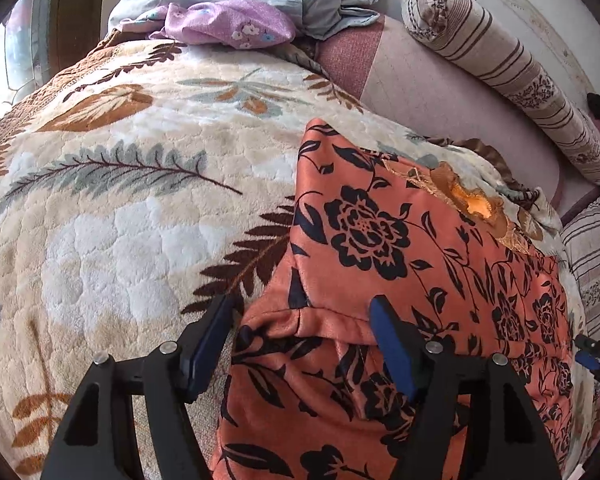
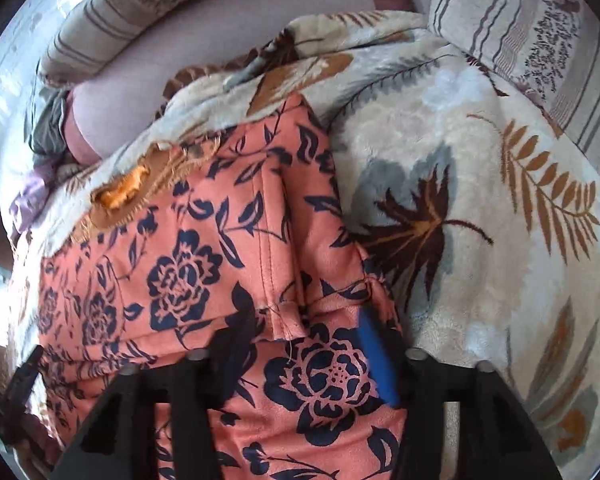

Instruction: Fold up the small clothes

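Left wrist view: the left gripper (image 1: 302, 316) is seen with its jaws spread wide, nothing pinched between them. The orange floral garment (image 1: 400, 248) is laid on the leaf-patterned blanket (image 1: 120, 208); a folded hem edge lies between the two jaws, the right-hand finger resting over the cloth and the left-hand one over bare blanket. Beyond the jaws, a purple cloth (image 1: 224, 22) and a striped bolster (image 1: 512, 68) are seen.

In the right wrist view, the right gripper (image 2: 300, 340) is likewise held with jaws spread, and the garment (image 2: 188, 248) is spread beneath and ahead of them. A seamed flap ends just ahead of the jaws. A striped pillow (image 2: 540, 40) lies beyond, to the right.
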